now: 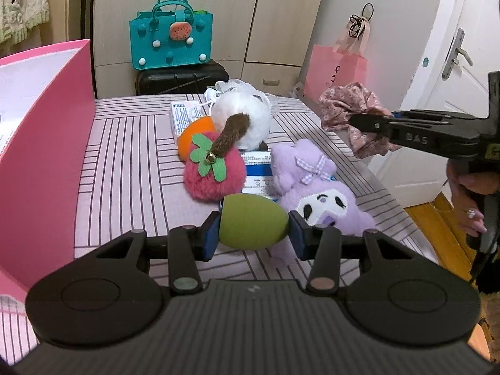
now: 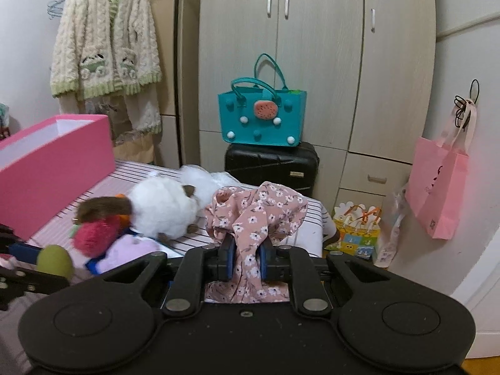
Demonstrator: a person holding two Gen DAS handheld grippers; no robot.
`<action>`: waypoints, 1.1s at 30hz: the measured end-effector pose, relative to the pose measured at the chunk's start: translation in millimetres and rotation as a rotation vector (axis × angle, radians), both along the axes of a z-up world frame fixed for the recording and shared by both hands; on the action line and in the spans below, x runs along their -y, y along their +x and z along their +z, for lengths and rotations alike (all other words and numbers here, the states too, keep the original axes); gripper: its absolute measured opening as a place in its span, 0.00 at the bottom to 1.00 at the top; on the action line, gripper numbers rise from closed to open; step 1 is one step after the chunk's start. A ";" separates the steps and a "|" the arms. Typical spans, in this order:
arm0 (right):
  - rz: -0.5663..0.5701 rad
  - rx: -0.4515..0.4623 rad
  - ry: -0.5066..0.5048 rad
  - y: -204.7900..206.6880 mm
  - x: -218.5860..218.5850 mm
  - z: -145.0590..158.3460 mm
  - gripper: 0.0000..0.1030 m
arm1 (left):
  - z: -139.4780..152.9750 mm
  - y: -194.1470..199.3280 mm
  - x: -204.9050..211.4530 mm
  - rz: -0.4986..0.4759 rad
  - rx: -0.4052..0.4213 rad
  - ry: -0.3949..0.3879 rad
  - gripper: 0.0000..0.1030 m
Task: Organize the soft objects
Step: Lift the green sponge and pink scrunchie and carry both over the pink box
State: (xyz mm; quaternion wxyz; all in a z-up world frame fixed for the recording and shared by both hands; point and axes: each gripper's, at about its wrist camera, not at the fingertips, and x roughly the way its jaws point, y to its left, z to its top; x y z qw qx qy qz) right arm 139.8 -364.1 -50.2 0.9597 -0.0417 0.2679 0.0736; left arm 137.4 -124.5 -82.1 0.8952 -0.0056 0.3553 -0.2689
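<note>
A bedroom is shown, with pale wardrobe doors at the back and a striped bed cover (image 1: 131,162) serving as the work surface. At the far left an open pink box (image 1: 47,143) is stood on the cover, its near wall tall. In the middle a heap of soft toys is gathered: a red plush apple (image 1: 215,175), a white fluffy toy (image 1: 247,118) behind it, and a purple plush (image 1: 315,187) to the right, lying over printed packets.

The left gripper (image 1: 253,226) is pressed onto a green egg-shaped sponge (image 1: 253,225), which is held just clear of the cover in front of the heap. To the right, the right gripper (image 2: 247,256) is pinched tight on a floral cloth (image 2: 256,215), raised near the bed's right edge, with loose folds hanging above and below the pads.

The box is judged the likely destination. Two risks are noted. The rounded sponge is held only at its ends and could squirt out if the squeeze is eased or tightened. The cloth's trailing folds could catch the white toy or drag over the bed edge during transfer leftward.
</note>
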 end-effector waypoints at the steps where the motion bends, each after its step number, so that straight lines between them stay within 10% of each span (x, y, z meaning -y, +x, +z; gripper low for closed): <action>1: 0.008 -0.001 0.005 -3.6 -1.1 2.5 0.17 | 1.4 -1.0 -0.4 -0.005 -0.003 0.002 0.43; 33: 0.453 -0.437 0.235 -79.0 -111.1 45.1 0.17 | 69.7 -58.8 -83.2 -0.161 -0.179 0.171 0.43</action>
